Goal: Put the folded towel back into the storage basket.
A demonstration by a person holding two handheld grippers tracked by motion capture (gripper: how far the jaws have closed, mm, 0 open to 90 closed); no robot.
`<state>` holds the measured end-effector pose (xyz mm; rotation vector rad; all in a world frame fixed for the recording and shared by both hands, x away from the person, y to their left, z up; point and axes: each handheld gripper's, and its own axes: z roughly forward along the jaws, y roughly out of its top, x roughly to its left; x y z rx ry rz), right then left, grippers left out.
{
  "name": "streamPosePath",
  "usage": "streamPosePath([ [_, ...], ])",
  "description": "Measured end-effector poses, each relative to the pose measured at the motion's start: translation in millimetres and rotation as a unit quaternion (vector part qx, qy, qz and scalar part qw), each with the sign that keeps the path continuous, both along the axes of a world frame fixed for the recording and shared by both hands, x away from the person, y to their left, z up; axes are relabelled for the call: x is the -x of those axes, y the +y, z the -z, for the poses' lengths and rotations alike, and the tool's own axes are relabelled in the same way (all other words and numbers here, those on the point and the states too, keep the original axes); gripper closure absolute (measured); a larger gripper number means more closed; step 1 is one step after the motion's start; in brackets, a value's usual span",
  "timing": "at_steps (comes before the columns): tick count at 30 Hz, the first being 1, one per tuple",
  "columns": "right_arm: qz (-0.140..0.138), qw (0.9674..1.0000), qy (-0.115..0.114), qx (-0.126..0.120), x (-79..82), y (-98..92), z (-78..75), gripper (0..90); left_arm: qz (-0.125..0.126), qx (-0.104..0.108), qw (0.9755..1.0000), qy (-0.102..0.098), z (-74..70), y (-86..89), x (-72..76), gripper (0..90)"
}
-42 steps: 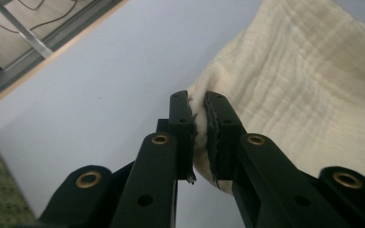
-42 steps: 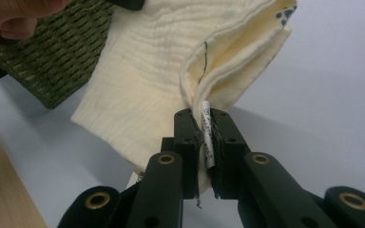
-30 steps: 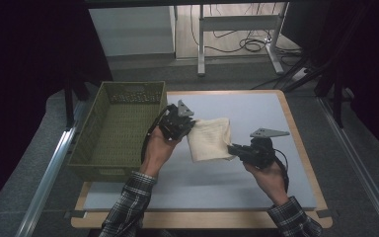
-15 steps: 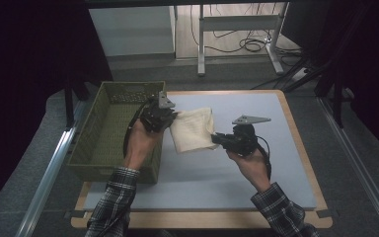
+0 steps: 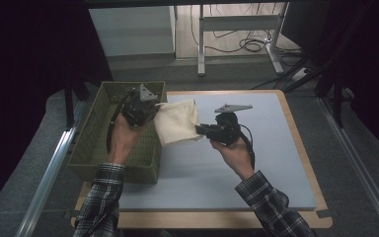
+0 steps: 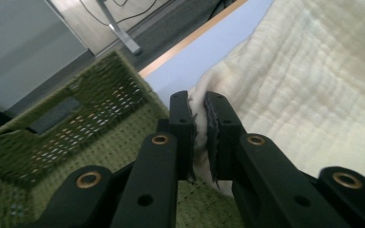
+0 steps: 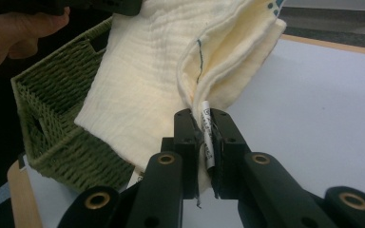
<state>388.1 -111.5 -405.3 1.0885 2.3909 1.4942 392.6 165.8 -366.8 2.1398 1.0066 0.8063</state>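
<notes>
A folded cream cloth (image 5: 177,121) hangs in the air between my two grippers, at the right rim of a green woven basket (image 5: 103,148). My left gripper (image 5: 153,109) is shut on the cloth's left edge, above the basket; the left gripper view has that cloth (image 6: 304,85) pinched between the two black jaws of the left gripper (image 6: 198,109). My right gripper (image 5: 200,129) is shut on the cloth's right corner over the table. In the right gripper view the right gripper (image 7: 203,124) clamps the cloth (image 7: 147,80) with its white label.
The blue-grey table mat (image 5: 271,148) with a wooden border lies under and right of the cloth. The basket stands on the table's left side, its inside bare (image 6: 76,137). Beyond the table are a floor with cables (image 5: 246,44) and metal legs.
Both hands have carried the cloth to the left and slightly up, from the table's middle toward the basket. The left gripper now hangs over the basket's inside.
</notes>
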Motion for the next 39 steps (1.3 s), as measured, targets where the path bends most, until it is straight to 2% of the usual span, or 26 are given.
streamPosePath([
  [6, -0.009, 0.9999, 0.003, -0.008, -5.1, 14.6, -6.6, 82.7, -0.014, -0.013, 0.9998, -0.004, -10.5, 12.7, 1.4, 82.2],
  [13, -0.022, 0.9997, 0.003, -0.012, -7.5, 37.7, -9.6, 82.7, -0.036, -0.02, 0.9991, -0.005, -14.7, 34.1, 4.6, 82.2],
  [20, -0.034, 0.9994, 0.001, -0.011, -6.8, 70.9, -4.3, 82.6, -0.064, -0.031, 0.9974, 0.003, -6.8, 60.4, 7.6, 82.2],
  [26, -0.042, 0.9991, -0.006, -0.01, -5.7, 102.2, 1.9, 82.3, -0.089, -0.027, 0.9956, 0.009, 0.8, 87.1, 10.3, 82.2],
  [34, -0.056, 0.9984, -0.005, 0.009, -4.4, 144.5, 15.0, 81.4, -0.112, -0.032, 0.9928, 0.026, 13.4, 115.9, 10.6, 82.2],
  [39, -0.064, 0.9973, -0.003, 0.034, -4.2, 168.4, 23.3, 81.2, -0.121, -0.037, 0.9912, 0.04, 23.9, 127.8, 6.2, 82.2],
])
